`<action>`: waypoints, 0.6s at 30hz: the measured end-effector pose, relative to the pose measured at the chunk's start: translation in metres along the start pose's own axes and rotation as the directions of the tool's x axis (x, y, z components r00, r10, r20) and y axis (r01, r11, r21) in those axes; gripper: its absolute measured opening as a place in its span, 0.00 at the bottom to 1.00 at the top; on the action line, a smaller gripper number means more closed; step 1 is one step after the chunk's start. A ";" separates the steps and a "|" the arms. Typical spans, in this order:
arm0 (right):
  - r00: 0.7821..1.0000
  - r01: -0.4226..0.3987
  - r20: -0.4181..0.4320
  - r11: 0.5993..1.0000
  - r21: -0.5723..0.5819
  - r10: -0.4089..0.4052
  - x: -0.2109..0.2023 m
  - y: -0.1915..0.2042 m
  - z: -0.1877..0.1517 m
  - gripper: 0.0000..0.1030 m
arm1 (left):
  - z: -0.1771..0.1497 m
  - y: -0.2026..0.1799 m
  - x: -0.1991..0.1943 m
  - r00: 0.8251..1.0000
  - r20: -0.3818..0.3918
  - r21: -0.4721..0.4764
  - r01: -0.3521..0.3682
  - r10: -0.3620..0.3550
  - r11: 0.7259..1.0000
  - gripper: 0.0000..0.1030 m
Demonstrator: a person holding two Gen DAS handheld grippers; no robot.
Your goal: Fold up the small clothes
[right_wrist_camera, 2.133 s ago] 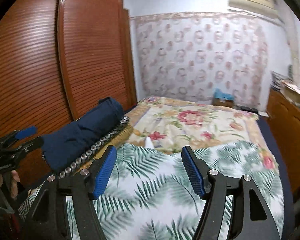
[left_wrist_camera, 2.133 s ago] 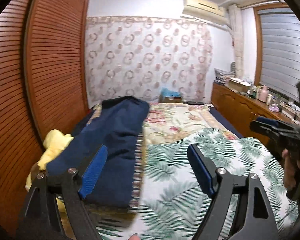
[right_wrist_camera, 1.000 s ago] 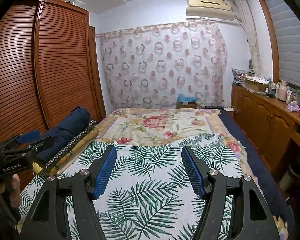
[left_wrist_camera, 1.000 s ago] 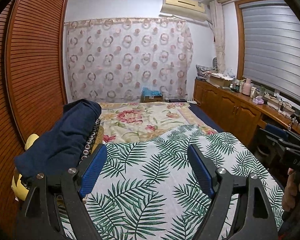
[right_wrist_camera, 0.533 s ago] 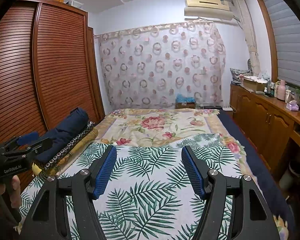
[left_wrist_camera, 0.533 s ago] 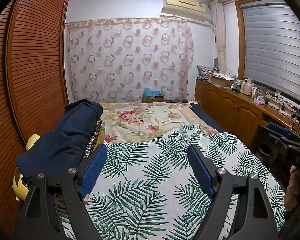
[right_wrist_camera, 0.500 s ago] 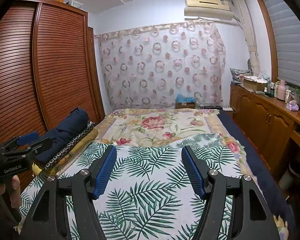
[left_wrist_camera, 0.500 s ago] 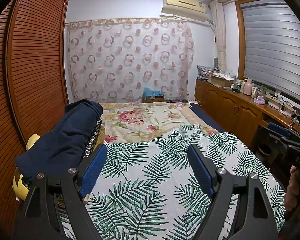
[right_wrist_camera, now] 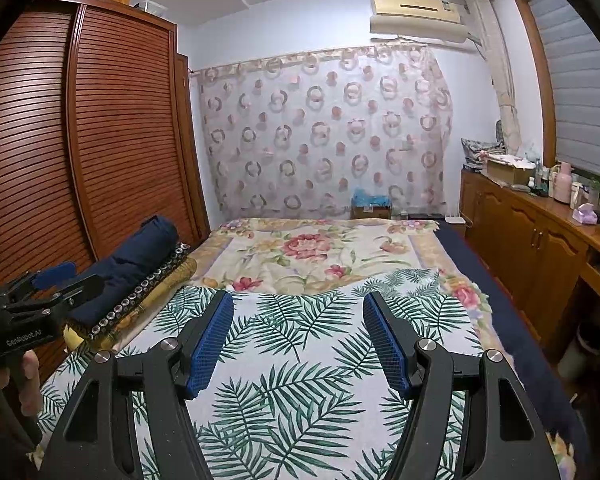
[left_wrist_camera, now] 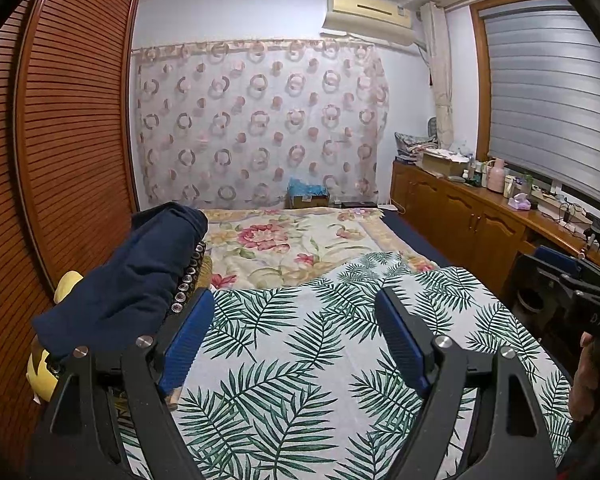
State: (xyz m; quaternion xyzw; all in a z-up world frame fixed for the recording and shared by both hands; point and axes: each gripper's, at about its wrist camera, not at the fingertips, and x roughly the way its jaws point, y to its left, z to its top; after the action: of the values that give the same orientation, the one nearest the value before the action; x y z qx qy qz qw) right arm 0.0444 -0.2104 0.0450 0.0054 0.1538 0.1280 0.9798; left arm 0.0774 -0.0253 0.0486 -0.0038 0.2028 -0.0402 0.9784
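Observation:
My left gripper (left_wrist_camera: pixel 294 312) is open and empty, held above the bed's palm-leaf sheet (left_wrist_camera: pixel 300 344). My right gripper (right_wrist_camera: pixel 298 310) is open and empty too, over the same sheet (right_wrist_camera: pixel 300 360). Each gripper shows at the edge of the other's view: the right one (left_wrist_camera: pixel 572 276) at the far right, the left one (right_wrist_camera: pixel 56 280) at the far left. A dark blue rolled cloth (left_wrist_camera: pixel 132 272) lies along the bed's left edge; it also shows in the right wrist view (right_wrist_camera: pixel 136 256). No small garment shows on the sheet between the fingers.
A floral blanket (left_wrist_camera: pixel 292 240) covers the far half of the bed. A slatted wooden wardrobe (left_wrist_camera: pixel 60 140) stands close on the left. A wooden cabinet (left_wrist_camera: pixel 480 224) with clutter runs along the right wall. A yellow cloth (left_wrist_camera: pixel 40 368) lies under the blue roll.
Over two seconds both grippers rose and tilted up from close over the bed to a level view of the room. In the last half second nothing visibly changed.

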 end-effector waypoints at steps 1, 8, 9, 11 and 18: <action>1.000 -0.003 -0.001 1.000 0.000 0.003 0.000 -0.002 0.000 0.67 | 0.000 0.000 -0.001 1.000 0.002 0.001 -0.001 0.001 1.000 0.80; 1.000 -0.005 0.000 1.000 0.000 0.005 0.000 -0.004 0.000 0.67 | 0.001 0.000 -0.002 1.000 0.006 0.000 -0.001 0.001 1.000 0.80; 1.000 -0.006 0.000 1.000 0.000 0.006 0.000 -0.005 0.000 0.67 | 0.001 0.000 -0.002 1.000 0.006 0.000 -0.001 0.001 1.000 0.80; 1.000 -0.007 -0.001 1.000 0.001 0.007 0.000 -0.005 0.001 0.67 | 0.002 0.001 -0.002 1.000 0.006 -0.001 -0.001 0.001 1.000 0.80; 1.000 -0.008 0.003 1.000 0.002 0.008 0.000 -0.008 0.001 0.67 | 0.001 0.001 -0.002 1.000 0.006 -0.001 -0.001 0.001 1.000 0.80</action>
State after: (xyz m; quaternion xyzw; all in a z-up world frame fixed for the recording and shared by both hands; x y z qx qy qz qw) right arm 0.0461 -0.2179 0.0453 0.0072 0.1523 0.1317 0.9795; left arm 0.0759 -0.0241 0.0499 -0.0042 0.1996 -0.0394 0.9791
